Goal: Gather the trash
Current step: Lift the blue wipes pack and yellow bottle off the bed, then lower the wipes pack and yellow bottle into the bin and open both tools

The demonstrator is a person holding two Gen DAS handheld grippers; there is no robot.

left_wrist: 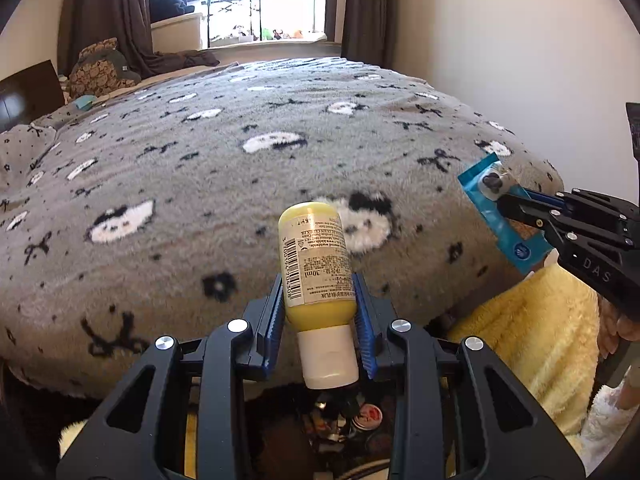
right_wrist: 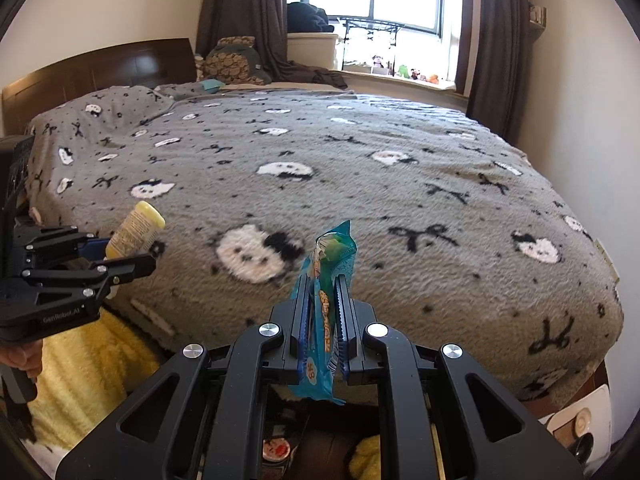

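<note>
My left gripper (left_wrist: 318, 292) is shut on a small yellow bottle (left_wrist: 316, 256) with a white cap and a printed label, held above the near edge of the bed. It also shows in the right wrist view (right_wrist: 136, 230) at the left. My right gripper (right_wrist: 324, 292) is shut on a blue snack wrapper (right_wrist: 330, 280), held upright above the bed's near edge. The wrapper also shows in the left wrist view (left_wrist: 500, 216), clamped in the right gripper (left_wrist: 505, 205). Below the left gripper a dark container (left_wrist: 340, 420) holds several scraps; it also shows under the right gripper (right_wrist: 296, 448).
A bed with a grey panda-print blanket (left_wrist: 240, 168) fills both views. A yellow fleece (left_wrist: 532, 344) lies by the bed's near side. A white object (right_wrist: 580, 420) sits at the lower right. A wall runs along the bed's right side.
</note>
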